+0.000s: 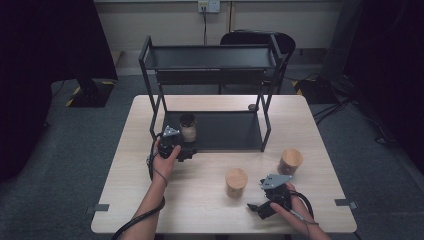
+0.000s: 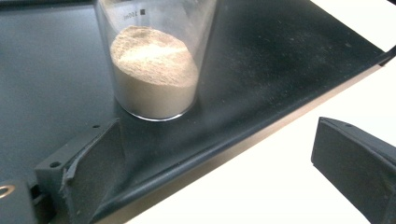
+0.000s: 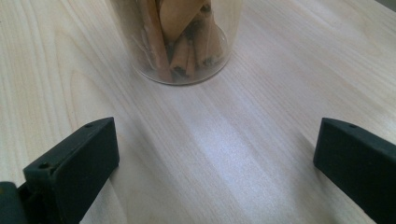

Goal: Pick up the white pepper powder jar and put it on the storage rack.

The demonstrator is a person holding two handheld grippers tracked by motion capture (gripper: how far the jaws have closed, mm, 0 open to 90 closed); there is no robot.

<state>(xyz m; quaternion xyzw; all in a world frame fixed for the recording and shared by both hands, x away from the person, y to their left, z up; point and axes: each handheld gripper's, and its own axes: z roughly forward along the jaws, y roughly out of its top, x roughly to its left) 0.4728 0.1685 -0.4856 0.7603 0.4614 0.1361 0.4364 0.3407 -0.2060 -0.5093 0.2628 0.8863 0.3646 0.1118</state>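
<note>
The right gripper (image 1: pixel 257 206) rests near the bench's (image 1: pixel 210 210) front edge toward its right corner, jaws spread wide and empty. Just beyond stands a jar (image 3: pixel 180 37) of cinnamon sticks; another lidded jar (image 1: pixel 290 160) sits farther right. Toward the left, the left gripper (image 1: pixel 186 150) hangs wide open at the front lip of the rack's lower shelf (image 2: pixel 261 74), holding nothing. A powder jar (image 2: pixel 154 60) stands on that shelf just ahead.
</note>
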